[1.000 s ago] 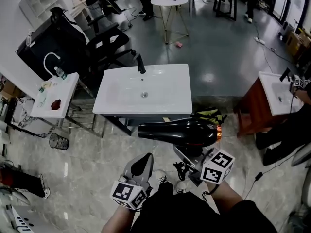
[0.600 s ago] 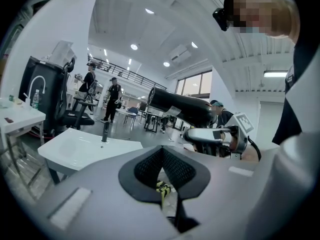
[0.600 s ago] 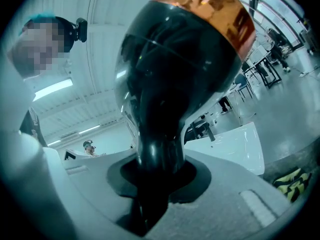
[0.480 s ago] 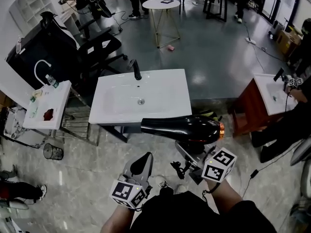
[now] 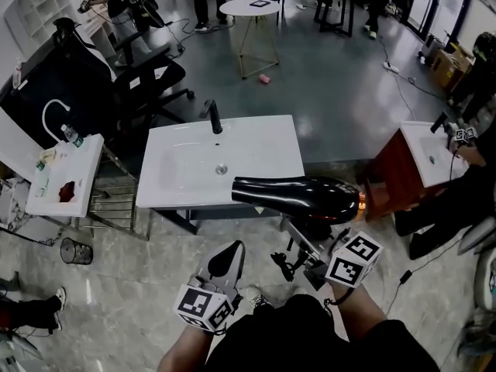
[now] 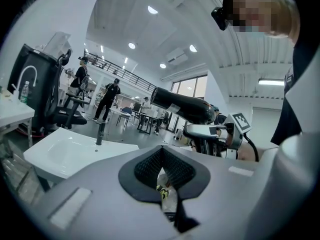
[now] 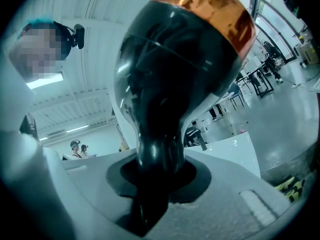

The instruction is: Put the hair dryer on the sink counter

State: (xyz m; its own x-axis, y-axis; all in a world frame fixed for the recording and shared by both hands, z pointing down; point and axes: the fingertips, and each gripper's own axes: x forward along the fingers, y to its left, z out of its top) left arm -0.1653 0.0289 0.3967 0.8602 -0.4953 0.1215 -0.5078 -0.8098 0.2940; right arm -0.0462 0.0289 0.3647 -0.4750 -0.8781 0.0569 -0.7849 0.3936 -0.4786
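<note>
A glossy black hair dryer (image 5: 302, 196) with a copper ring at its back end hangs level in the head view. Its nozzle points left over the front edge of the white sink counter (image 5: 263, 142). My right gripper (image 5: 310, 242) is shut on the dryer's handle from below. In the right gripper view the handle (image 7: 157, 149) fills the gap between the jaws of that gripper (image 7: 155, 184). My left gripper (image 5: 225, 263) hangs low and to the left of the dryer, shut and empty. In the left gripper view the dryer (image 6: 182, 105) shows beyond the left gripper (image 6: 162, 171).
A black faucet (image 5: 211, 116) stands at the counter's back edge. A smaller white sink (image 5: 66, 173) is at the left, a wire basket (image 5: 76, 250) below it. A wooden sink cabinet (image 5: 418, 157) stands right, an office chair (image 5: 147, 76) and round table (image 5: 249, 8) behind.
The dryer and my right gripper have moved forward: the nozzle, earlier short of the counter's front edge, now overlaps it. The left gripper has stayed low.
</note>
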